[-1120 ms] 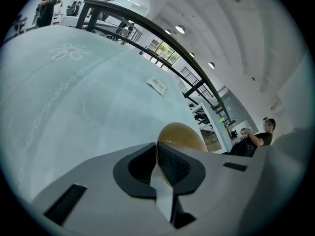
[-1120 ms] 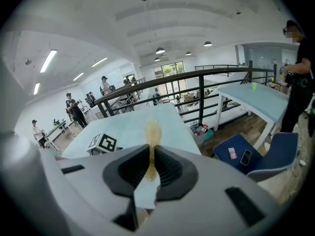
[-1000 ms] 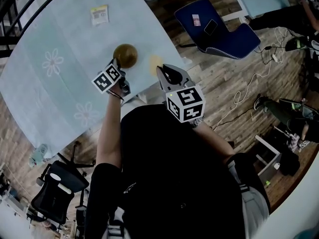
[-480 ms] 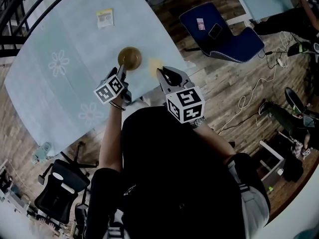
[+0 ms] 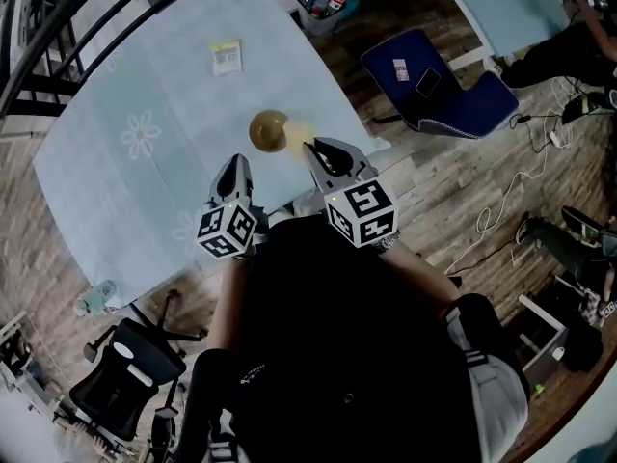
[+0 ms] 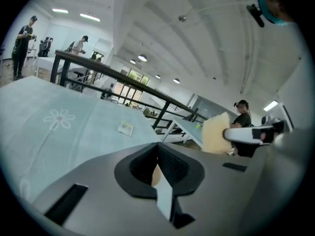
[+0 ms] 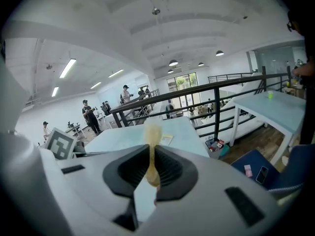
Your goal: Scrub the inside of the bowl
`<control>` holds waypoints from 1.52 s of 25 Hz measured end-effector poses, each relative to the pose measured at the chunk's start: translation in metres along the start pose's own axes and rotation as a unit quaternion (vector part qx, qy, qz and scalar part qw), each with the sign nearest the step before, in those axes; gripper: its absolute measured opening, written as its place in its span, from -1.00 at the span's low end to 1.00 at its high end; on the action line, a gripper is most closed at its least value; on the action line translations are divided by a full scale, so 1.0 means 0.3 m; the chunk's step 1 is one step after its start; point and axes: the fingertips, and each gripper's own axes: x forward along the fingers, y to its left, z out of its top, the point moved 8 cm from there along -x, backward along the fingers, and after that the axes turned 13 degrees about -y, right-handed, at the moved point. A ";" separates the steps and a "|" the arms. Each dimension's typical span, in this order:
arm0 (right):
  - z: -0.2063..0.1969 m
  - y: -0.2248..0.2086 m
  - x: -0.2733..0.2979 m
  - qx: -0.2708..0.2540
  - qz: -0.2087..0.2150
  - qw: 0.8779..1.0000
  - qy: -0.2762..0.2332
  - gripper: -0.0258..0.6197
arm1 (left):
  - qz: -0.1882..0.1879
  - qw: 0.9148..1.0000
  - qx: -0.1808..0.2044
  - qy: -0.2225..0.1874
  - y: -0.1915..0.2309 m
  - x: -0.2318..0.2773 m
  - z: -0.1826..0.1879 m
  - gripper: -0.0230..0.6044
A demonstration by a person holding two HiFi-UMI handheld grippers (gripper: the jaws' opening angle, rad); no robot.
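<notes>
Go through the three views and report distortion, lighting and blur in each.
Head view: strong fisheye, the edges of the table bow, the light is soft and even, and the bowl is small but clear. Left gripper view: round black vignette, the shut left tongs look soft up close, and the ceiling lamps glare. Right gripper view: same vignette, and the sponge pinched in the right tongs blurs at its tip.

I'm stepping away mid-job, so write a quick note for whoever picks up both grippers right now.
Left gripper: shut, empty, held back short of the bowl.
Right gripper: shut on the sponge, which is close beside the bowl's rim.
Bowl: upright on the table, nothing steadying it.
Done: sponge in hand.
Left: steady the bowl, scrub its inside.
</notes>
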 end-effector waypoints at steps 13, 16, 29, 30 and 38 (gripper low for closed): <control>0.098 0.107 -0.080 -0.061 0.024 0.990 -0.129 -0.80 | -0.077 0.969 0.148 -0.182 -0.286 -0.152 0.227 -0.88; 0.110 0.108 -0.088 -0.073 0.034 0.986 -0.144 -0.80 | -0.074 0.963 0.164 -0.202 -0.307 -0.161 0.235 -0.88; 0.116 0.152 -0.091 -0.090 0.052 0.983 -0.154 -0.80 | -0.070 0.961 0.166 -0.211 -0.294 -0.209 0.219 -0.88; 0.115 0.152 -0.093 -0.090 0.051 0.983 -0.152 -0.80 | -0.068 0.961 0.164 -0.210 -0.291 -0.211 0.218 -0.88; 0.106 0.165 -0.089 -0.085 0.053 0.984 -0.145 -0.80 | -0.059 0.962 0.158 -0.214 -0.276 -0.238 0.218 -0.88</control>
